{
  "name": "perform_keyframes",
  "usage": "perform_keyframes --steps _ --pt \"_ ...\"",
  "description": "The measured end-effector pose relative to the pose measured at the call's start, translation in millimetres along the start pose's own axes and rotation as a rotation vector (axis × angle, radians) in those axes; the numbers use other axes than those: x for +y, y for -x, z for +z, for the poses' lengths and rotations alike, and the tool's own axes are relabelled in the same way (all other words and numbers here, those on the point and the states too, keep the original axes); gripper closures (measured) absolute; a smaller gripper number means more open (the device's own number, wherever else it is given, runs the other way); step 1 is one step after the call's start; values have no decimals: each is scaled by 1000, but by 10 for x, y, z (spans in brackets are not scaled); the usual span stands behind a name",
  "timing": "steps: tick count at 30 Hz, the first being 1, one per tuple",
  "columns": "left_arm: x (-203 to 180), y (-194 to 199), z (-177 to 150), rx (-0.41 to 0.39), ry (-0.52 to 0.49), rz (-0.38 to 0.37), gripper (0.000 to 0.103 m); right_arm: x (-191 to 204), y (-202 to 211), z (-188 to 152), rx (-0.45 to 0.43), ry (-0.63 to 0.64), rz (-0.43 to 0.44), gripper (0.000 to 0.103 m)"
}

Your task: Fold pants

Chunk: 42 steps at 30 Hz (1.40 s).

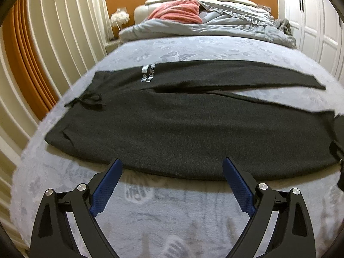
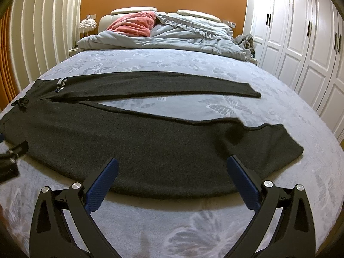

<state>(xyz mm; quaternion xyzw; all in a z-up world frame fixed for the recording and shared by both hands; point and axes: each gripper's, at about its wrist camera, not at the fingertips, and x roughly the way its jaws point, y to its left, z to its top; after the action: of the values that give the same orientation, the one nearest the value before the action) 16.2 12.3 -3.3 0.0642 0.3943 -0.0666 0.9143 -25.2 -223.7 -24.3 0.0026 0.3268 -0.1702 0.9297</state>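
Pants flat on bed; duvet beyond.

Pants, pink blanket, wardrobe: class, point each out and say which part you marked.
pants (image 2: pixel 150 150): right wrist view, middle of the near leg.
pink blanket (image 2: pixel 133 24): right wrist view, centre of the bundle.
wardrobe (image 2: pixel 298 43): right wrist view, a white door panel.

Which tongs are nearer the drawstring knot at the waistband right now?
Left. The left tongs hover open at the near edge of the pants, toward the waist end where the drawstring knot lies. The right tongs hover open nearer the leg cuffs, farther away.
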Motion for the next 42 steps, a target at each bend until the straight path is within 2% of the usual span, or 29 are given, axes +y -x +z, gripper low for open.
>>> perform_keyframes --steps 3,5,9,12,15,17,20,23,24,25,26,28,29,30,31,32,33,35,38,40,42 --pt "364 -33 226 38 104 -85 11 -369 -76 155 7 -34 16 5" --pt "732 -140 504 47 176 -127 11 -671 -221 358 4 -47 -5 5" --pt "1440 -677 1265 66 271 -68 11 -1414 -875 966 17 -93 -116 5" --pt "1785 -1117 1706 70 337 -35 11 -1912 -1538 1401 75 -179 -138 5" --pt "2094 -1698 2086 109 388 15 11 -2194 -2139 1701 118 -256 -176 5" --pt "2290 -2113 2207 161 440 42 11 -2211 -2437 1823 133 -294 -173 5" --pt "2490 -2615 2299 228 515 61 11 -2162 -3019 2041 206 -321 -136 5" --pt "2652 -2958 2323 281 597 77 11 -2210 -3350 2185 239 -297 -250 5" --pt "2704 -3027 2320 283 625 86 11 -2284 -3474 2211 250 -301 -315 5" --pt "2739 -3069 2327 264 641 92 11 -2356 -3574 2208 266 -325 -343 5" --pt "2749 -3099 2352 245 636 99 12 -2444 -3672 2185 287 -362 -338 5" --pt "2688 -3153 2376 240 574 137 14 -2563 -3853 2058 350 -449 -253 5" --pt "2625 -3154 2371 233 528 174 28 -2543 -3887 2005 347 -453 -227 7" --pt "2569 -3145 2361 224 490 209 37 -2447 -3839 1986 294 -398 -233 13" --pt "2513 -3091 2346 200 463 209 46 -2367 -3796 1995 269 -355 -204 45" --pt "2511 -3036 2341 185 459 186 71 -2308 -3728 2016 250 -332 -184 88" --pt "2502 -2973 2340 182 471 143 80 -2301 -3642 2040 244 -341 -156 98" --pt "2504 -2649 2355 134 503 69 82 -2346 -3260 2102 150 -348 -99 99" --pt "2520 -1979 2364 32 474 -32 84 -2494 -2613 2104 31 -329 -12 99" --pt "2556 -1545 2277 -12 448 -77 84 -2619 -2008 1993 -43 -288 48 99" --pt "2611 -1187 2145 -42 430 -108 84 -2734 -1579 1837 -83 -238 80 99"
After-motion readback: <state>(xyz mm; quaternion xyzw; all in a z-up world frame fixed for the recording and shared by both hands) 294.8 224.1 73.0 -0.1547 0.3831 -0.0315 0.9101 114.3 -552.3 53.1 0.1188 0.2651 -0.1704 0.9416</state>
